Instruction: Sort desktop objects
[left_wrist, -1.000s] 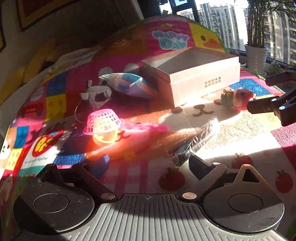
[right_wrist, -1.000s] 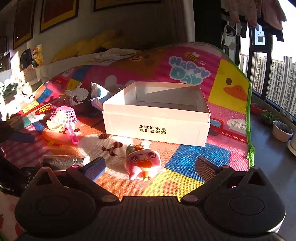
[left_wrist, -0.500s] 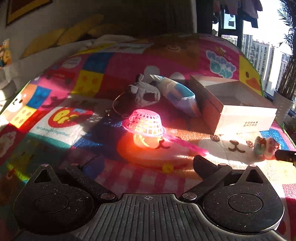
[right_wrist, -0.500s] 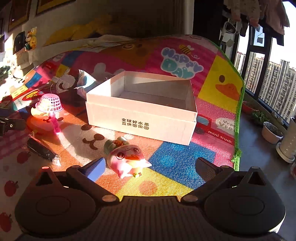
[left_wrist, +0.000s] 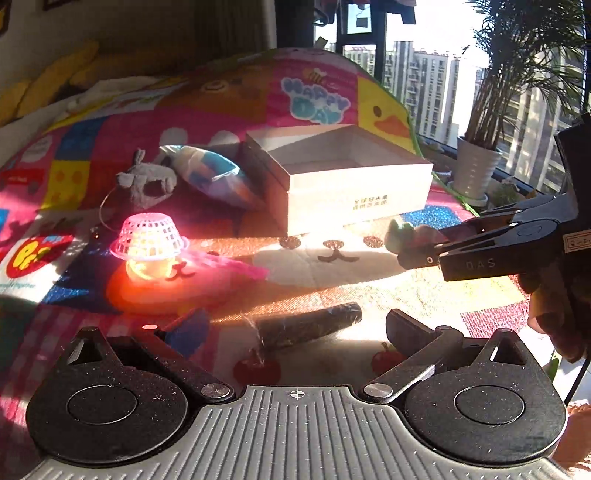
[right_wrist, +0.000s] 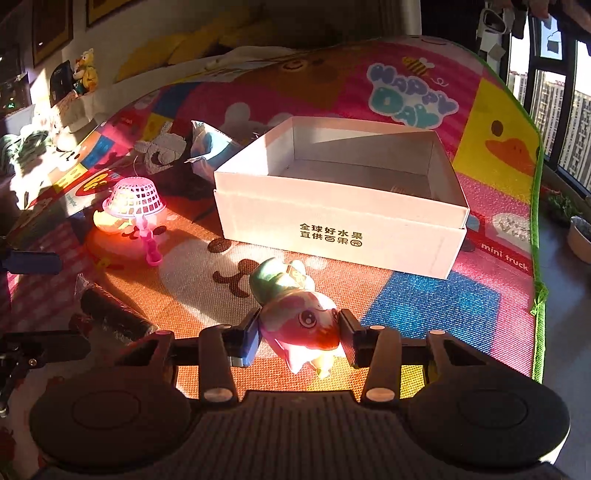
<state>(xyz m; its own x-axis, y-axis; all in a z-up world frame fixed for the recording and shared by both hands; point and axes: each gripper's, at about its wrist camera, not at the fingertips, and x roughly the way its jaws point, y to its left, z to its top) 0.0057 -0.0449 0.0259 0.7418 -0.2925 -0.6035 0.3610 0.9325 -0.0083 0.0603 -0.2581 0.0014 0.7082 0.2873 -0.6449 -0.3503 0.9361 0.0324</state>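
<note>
Two low wrist views, shared box (left_wrist: 354, 188)

Low, warm sunlight floods in through tall dark-framed windows (right_wrist: 554, 81) showing high-rise blocks outside; a potted palm (left_wrist: 480, 162) stands on the sill, framed pictures (right_wrist: 51, 33) hang on the pale wall, yellow cushions (right_wrist: 192, 40) behind

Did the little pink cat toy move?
Cannot tell: the pink cat toy sits before the white cardboard box; right tongs just closed on it.
</note>
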